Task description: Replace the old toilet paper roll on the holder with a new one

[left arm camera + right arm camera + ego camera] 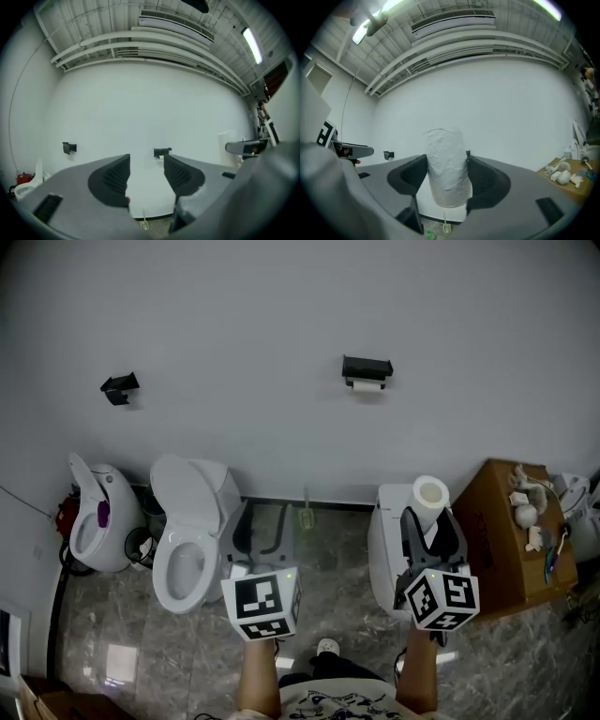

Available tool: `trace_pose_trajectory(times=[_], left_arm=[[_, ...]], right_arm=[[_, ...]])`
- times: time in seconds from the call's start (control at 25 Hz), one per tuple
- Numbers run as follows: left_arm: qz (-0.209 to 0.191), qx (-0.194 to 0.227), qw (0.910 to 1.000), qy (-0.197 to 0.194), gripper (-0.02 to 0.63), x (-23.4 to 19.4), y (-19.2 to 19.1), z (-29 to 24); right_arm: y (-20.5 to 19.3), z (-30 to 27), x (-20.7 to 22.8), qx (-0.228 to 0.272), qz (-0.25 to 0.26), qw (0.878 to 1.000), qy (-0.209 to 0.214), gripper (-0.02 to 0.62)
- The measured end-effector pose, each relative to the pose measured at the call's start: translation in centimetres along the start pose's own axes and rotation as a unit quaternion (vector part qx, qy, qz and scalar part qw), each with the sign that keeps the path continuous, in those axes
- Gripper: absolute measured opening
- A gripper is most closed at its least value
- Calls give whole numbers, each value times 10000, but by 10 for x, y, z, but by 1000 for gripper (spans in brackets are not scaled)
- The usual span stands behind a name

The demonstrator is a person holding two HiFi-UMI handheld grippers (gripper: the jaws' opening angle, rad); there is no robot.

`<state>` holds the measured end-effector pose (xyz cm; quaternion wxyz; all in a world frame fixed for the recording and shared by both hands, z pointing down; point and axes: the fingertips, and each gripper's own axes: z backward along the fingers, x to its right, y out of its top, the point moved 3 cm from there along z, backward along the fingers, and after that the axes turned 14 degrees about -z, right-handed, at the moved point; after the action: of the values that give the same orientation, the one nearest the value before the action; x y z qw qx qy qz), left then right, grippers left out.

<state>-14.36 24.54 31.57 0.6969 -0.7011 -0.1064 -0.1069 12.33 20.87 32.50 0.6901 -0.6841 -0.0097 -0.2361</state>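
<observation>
Pinching the new roll [430, 495] upright by its sides, right gripper [446, 164] is holding something light, soft (crushable, I judge); left gripper [146, 165] is gaping wide, empty.

In the head view, the black-and-white marker cube [262, 603] is covering the jaws of the left gripper [146, 159] entirely. The bottom edge is cutting off the person's left forearm [255, 681] and right forearm [419, 671]. The black jaws of the right gripper [446, 161] are concealing the lower part of the white toilet paper roll [430, 495]. The black wall holder [367, 369] is appearing too small to tell how much paper it is carrying. The pale items [525, 512] on the brown cardboard box [497, 540] are appearing too small to identify. In the right gripper view, the roll is masking all but a dark sliver [468, 153] of something behind it, too little to identify.
</observation>
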Motion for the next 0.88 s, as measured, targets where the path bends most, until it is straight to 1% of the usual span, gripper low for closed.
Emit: trace_pose_trajectory(times=[0.16,0.36,0.52,0.64,0.88], left_arm=[[-26,22,10000,93,207,8,5,-41],[-159,-133,9998,13,207,25,-1,-85],[-168,-175,9997,-55,207,30,-4,-121],[-274,-169,9994,-127,207,34,-5,-152],[-334,-64,9989,-308,207,37,-7,-226]], right_arm=[[5,-37,23,-32,12,10000,41,284],[3,-72,52,-103,-45,9999,-22,284],[2,-99,67,-101,-91,9998,-113,284],[2,-123,78,-85,-66,9998,-175,284],[7,-183,99,48,-8,9994,-331,284]])
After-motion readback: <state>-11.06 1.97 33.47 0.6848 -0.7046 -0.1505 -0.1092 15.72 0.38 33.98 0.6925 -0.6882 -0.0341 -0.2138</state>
